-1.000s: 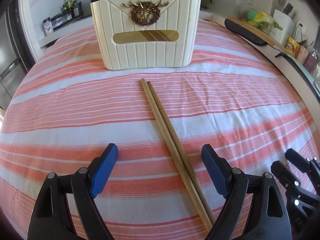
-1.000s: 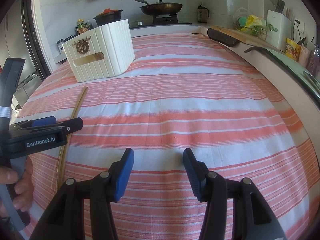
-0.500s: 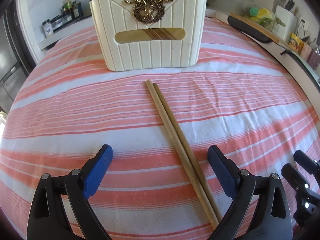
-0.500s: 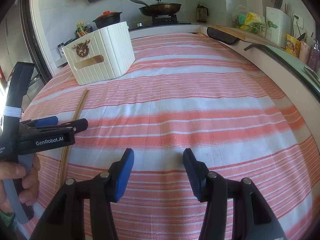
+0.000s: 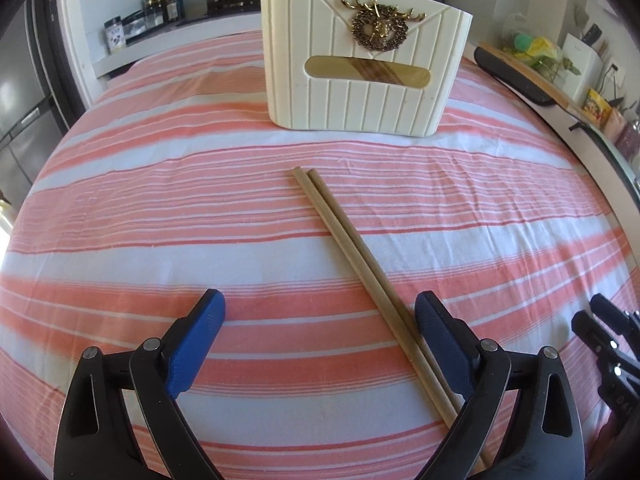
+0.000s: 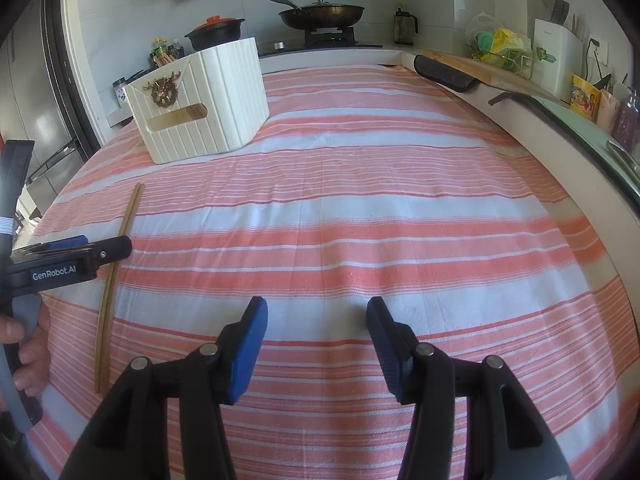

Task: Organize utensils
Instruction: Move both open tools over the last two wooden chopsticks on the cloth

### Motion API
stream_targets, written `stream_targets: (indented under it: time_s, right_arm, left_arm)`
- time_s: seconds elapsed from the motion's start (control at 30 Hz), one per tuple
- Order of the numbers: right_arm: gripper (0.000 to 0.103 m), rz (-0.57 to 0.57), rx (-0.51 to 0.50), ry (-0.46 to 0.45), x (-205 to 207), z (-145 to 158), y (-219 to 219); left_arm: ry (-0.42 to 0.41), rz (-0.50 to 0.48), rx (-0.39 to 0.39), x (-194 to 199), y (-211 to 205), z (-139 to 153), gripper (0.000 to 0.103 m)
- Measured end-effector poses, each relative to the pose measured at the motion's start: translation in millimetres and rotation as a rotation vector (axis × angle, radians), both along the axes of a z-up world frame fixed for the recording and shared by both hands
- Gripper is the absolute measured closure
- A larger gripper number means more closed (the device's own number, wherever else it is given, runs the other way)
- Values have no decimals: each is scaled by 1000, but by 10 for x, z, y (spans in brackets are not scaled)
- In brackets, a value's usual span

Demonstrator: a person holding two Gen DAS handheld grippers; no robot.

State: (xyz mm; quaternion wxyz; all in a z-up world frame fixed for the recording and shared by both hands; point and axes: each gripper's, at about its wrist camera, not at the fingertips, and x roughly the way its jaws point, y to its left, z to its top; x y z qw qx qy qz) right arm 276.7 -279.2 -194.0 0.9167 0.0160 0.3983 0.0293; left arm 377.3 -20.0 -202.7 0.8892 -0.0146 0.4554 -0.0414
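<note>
Now wider left gripper (image 5: pixel 320 316) over chopsticks (image 5: pixel 352 256)

Right tool (image 6: pixel 317 320) hovers open over striped cloth (image 6: pixel 360 208), chopsticks (image 6: pixel 114 280) far left.

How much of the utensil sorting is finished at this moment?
Done: some chopsticks already stand in the white holder. In hand: nothing; the left hand-held gripper is open over the chopstick pair on the cloth, and the right hand-held gripper is open and empty. Left: grasp that pair and put it in the holder.
</note>
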Motion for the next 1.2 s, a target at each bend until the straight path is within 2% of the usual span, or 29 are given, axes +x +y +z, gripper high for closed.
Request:
stream_targets:
  time_s: [0.13,0.2,0.27,0.43,0.53,0.57,0.6,0.63,0.7,0.83,1.03,1.2]
  right_arm:
    - [48,3,63,39,39,76,109]
    - [48,81,133,58,86,119,254]
    - [48,145,138,65,145,148,465]
    - [48,286,-19,100,395,15,1059]
    - [47,320,-140,55,422,-31,1277]
    - [52,315,-139,47,425,-21,1284]
    - [64,305,-121,51,432,-15,1270]
    - [70,289,-112,48,433,-8,1243]
    - [96,255,-119,44,431,5,1186]
    - [101,204,-95,41,408,21,1006]
    - [102,110,-28,32,363,53,687]
    - [101,83,30,43,331,35,490]
  left_arm:
    - [2,7,3,-44,162,6,8]
    - [1,19,-5,-64,252,34,8]
    - [-9,28,-24,-107,326,88,8]
    - [-38,52,-58,-171,511,238,8]
    - [-55,57,-62,-227,578,302,8]
    - [-58,58,-61,-250,581,312,8]
    - [-59,58,-59,-266,585,315,8]
    - [-59,57,-58,-283,586,310,8]
    - [-52,56,-58,-289,579,278,8]
    - [-32,51,-53,-301,540,216,8]
    - [-27,31,-42,-320,416,223,8]
    - [-18,20,-36,-309,329,212,8]
